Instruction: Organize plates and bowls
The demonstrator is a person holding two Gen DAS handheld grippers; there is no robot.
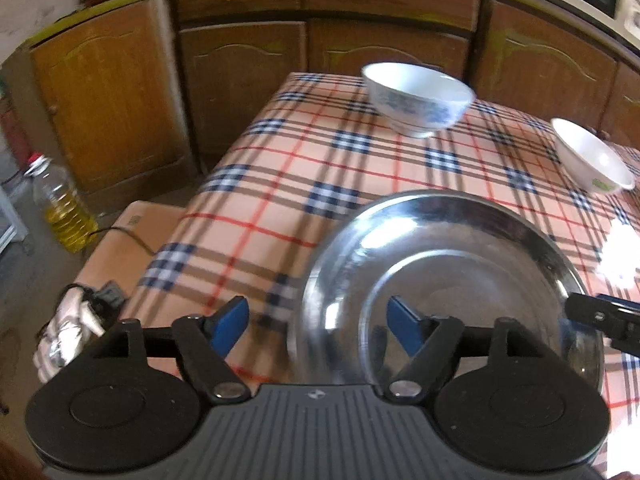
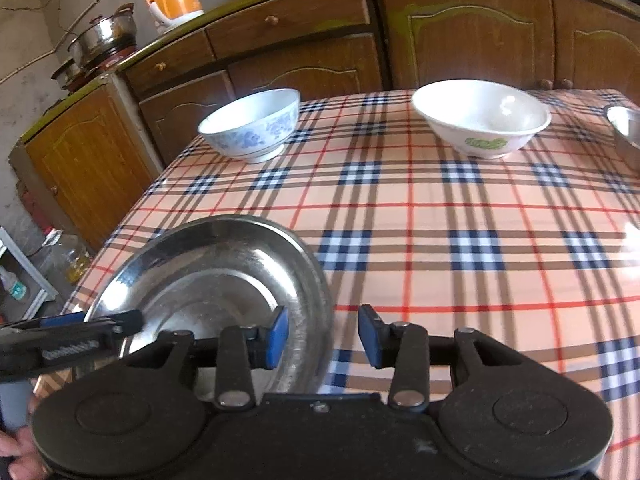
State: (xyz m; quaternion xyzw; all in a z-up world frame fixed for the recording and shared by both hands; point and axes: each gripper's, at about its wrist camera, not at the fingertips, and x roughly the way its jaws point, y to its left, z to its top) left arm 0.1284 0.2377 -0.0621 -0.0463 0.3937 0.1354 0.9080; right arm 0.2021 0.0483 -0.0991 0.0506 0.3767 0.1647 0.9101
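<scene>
So there's a big round steel plate (image 1: pixel 448 292) sitting flat on the table (image 1: pixel 280 184), near the front left corner. It's shiny, shallow, with a wide sloped rim and a flat round middle, and it picks up a lot of glare. The table is covered in a smooth checked cloth, peach with navy, brown and red lines.

The left gripper (image 1: pixel 316 326) hangs over the plate's left edge with its jaws apart. One blue pad is out over the cloth, the other is over the plate's inside, and neither one is pressing on anything. The right gripper (image 2: pixel 322 336) is at the plate's right edge, also with a gap between the blue pads: the left pad is above the rim, the right one above bare cloth. Nothing is pinched there either. Each gripper's black tip pokes into the other camera's view at the side of the plate.

Further back on the table are two bowls, well apart from the plate. The blue-flowered bowl (image 2: pixel 250 124) is glossy white china, deep, on a small foot, near the far left edge. The white bowl (image 2: pixel 482 122) to its right is wider and shallower with a green print on the side. At the far right edge of the right wrist view a bit of a metal bowl (image 2: pixel 626 132) shows.

Behind it all are brown wooden cabinets (image 2: pixel 304 56) with arched door panels and round knobs.
</scene>
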